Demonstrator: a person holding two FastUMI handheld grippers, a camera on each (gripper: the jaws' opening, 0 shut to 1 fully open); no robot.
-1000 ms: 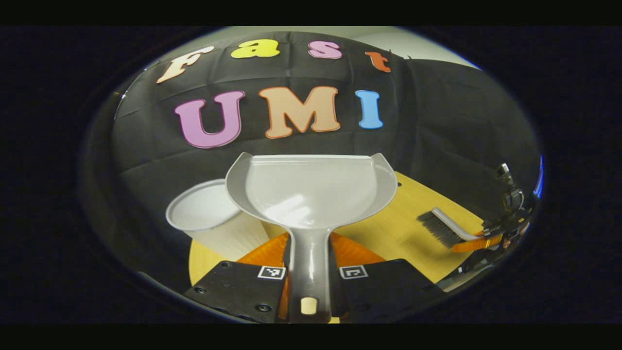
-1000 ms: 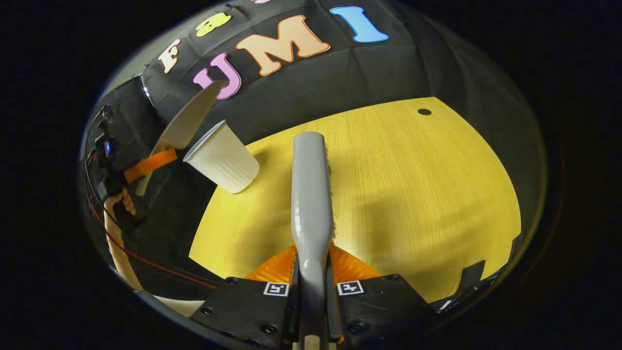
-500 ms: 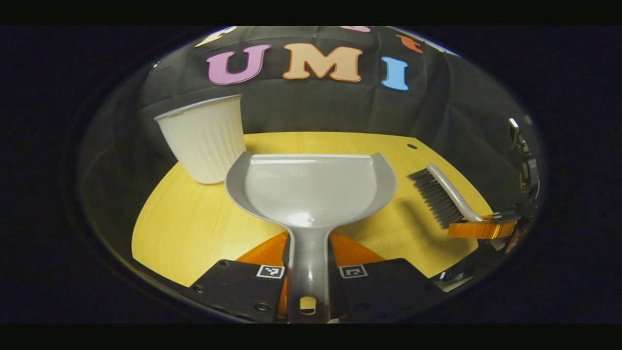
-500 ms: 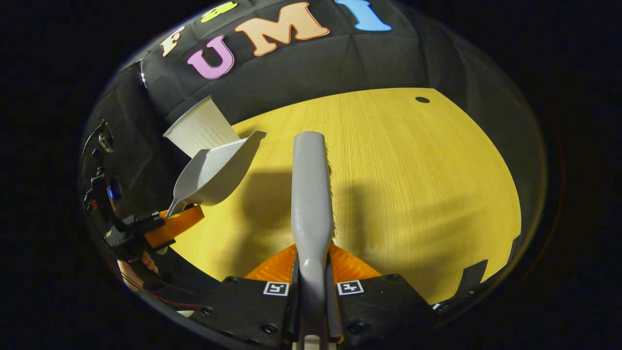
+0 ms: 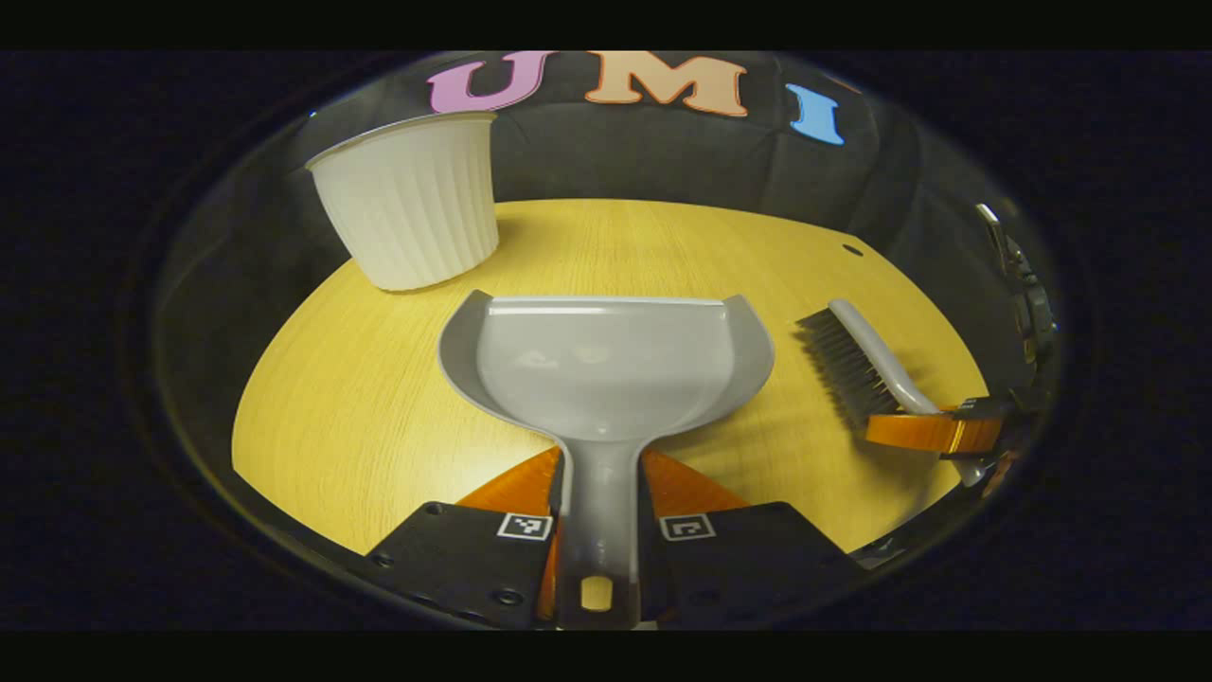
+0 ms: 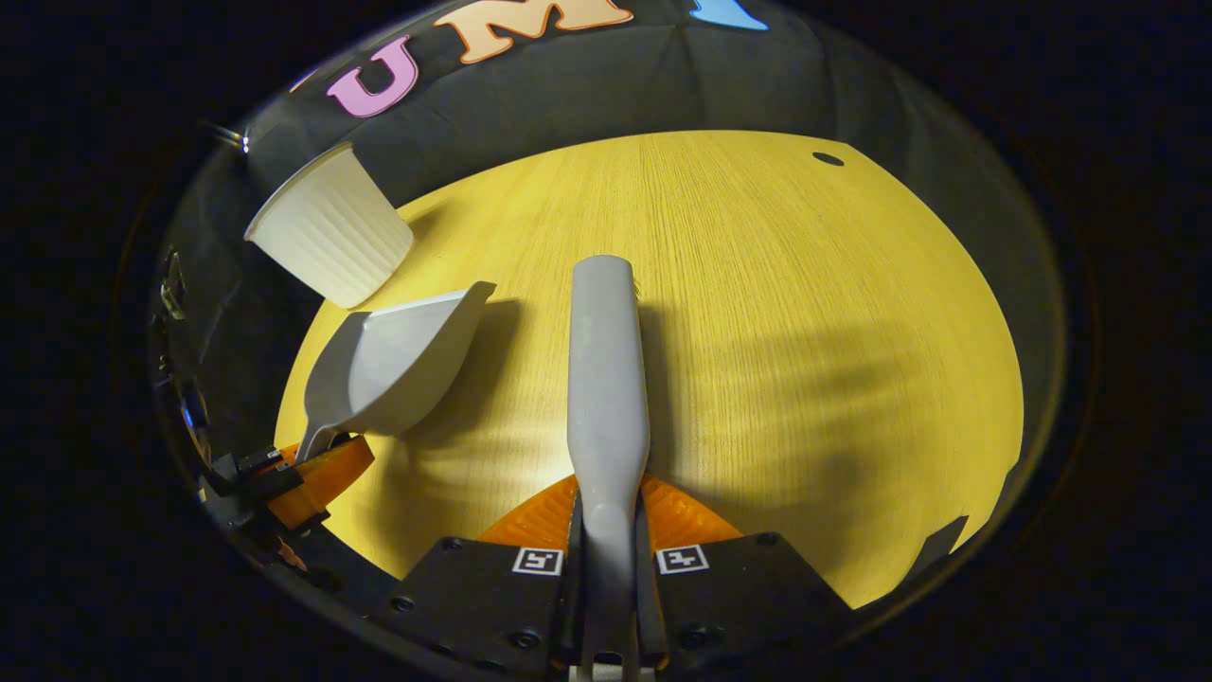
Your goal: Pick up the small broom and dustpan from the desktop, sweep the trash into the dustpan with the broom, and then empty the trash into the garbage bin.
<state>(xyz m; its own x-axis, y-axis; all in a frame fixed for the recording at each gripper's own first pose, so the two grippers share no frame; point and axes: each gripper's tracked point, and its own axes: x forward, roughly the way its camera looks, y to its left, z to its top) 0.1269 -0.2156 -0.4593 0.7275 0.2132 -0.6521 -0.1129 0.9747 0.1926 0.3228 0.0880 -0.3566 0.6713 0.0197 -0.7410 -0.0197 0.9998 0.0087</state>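
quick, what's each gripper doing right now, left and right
Left gripper: closed on the dustpan handle.
Right gripper: closed on the broom handle.

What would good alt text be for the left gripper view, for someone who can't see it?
The left gripper grips the handle of an empty grey dustpan above a wooden desktop. A white ribbed bin stands upright at the far left; to the right, the other gripper holds a small broom.

The grey plastic brush's (image 6: 607,379) bristles hide beneath its back in the right gripper view. The ribbed white plastic bin's (image 5: 408,213) inside cannot be seen.
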